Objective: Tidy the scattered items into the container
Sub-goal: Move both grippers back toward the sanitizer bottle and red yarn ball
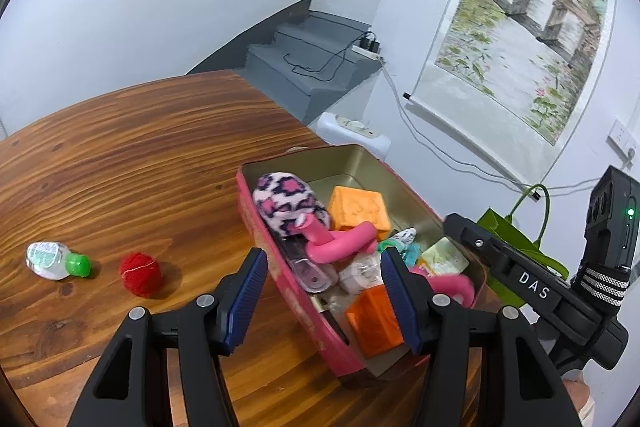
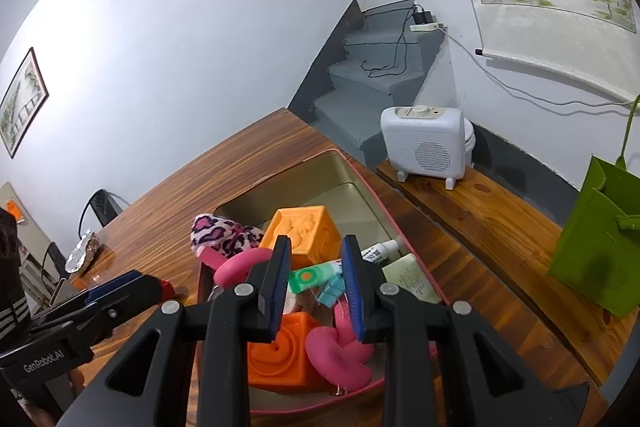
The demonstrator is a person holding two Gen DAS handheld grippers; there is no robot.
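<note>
On the desk [image 1: 120, 155], only our left view shows the red ball [image 1: 141, 273]; left gripper [image 1: 324, 291] half open and empty, right gripper [image 2: 316, 287] narrowly parted, empty over the tin [image 2: 360, 179].

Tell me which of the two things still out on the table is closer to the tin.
The red ball. It lies between the small green-capped bottle and the pink tin; the bottle lies on its side farther left.

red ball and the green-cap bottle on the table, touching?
Apart. The left wrist view shows the red ball and the green-capped bottle lying side by side with a strip of bare wooden table between them.
</note>
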